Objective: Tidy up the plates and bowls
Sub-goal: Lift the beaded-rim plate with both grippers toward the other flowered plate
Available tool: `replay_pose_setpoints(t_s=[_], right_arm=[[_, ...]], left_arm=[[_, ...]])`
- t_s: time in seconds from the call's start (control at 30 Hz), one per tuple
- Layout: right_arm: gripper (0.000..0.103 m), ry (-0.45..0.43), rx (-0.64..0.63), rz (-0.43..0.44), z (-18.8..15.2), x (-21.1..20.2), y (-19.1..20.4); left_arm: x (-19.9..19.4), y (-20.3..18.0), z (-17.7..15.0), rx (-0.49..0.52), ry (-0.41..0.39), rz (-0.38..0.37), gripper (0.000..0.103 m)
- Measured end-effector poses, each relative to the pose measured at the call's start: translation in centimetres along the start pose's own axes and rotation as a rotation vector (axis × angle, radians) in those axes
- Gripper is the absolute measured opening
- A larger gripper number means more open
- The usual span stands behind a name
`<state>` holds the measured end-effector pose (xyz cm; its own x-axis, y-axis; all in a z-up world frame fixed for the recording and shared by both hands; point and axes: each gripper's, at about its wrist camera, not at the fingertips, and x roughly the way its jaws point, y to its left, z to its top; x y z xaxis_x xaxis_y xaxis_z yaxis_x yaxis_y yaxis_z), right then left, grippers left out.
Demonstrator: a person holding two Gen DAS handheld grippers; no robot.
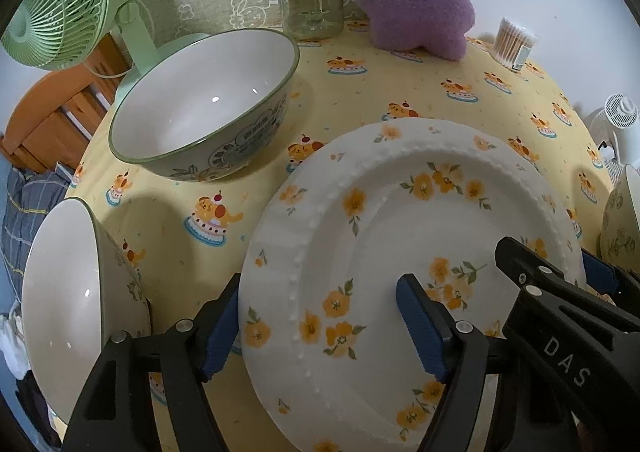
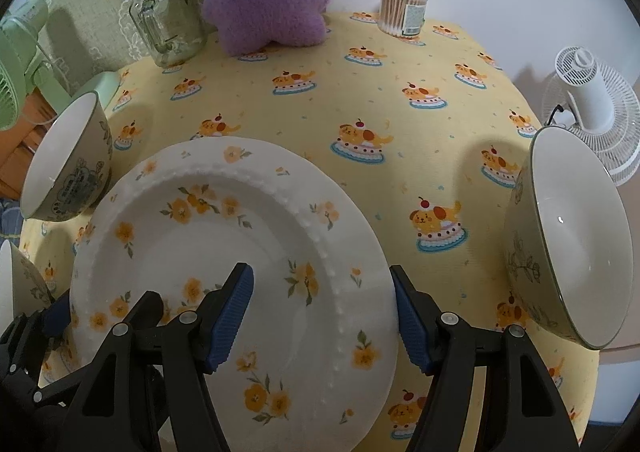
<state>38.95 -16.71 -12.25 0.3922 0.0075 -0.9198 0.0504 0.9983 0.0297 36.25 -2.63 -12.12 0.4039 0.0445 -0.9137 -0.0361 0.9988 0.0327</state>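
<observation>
Flowered plate (image 1: 400,236) lying on the yellow-clothed counter (image 2: 400,91), bowls (image 1: 200,107) around it. Left gripper (image 1: 320,328) and right gripper (image 2: 322,316) straddling opposite rims, fingers spread, not pinching. "DAS" printed on the right gripper's arm.

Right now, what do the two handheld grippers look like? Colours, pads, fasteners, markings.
Both match: the left gripper and right gripper have black angular linkage arms with cut-out windows and round silver pivot pins. Each finger carries a long blue ribbed pad. In the left wrist view the right gripper's black body shows white "DAS" lettering. No cables, hands or sleeves are visible.
</observation>
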Motion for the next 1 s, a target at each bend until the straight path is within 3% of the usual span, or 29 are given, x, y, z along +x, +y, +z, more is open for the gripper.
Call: replay_pose_setpoints(t_s=[0.4,1.0], right_arm=[[0.071,-0.010,0.017,0.008,-0.3,-1.8,-0.4],[0.071,-0.063,0.031,0.002,-2.8,-9.1,-0.5]], left_arm=[[-1.9,0.0,0.0,0.005,0.003,-0.011,0.076],[-8.3,0.2,-1.8,0.035,-0.049,-0.032,0.075]])
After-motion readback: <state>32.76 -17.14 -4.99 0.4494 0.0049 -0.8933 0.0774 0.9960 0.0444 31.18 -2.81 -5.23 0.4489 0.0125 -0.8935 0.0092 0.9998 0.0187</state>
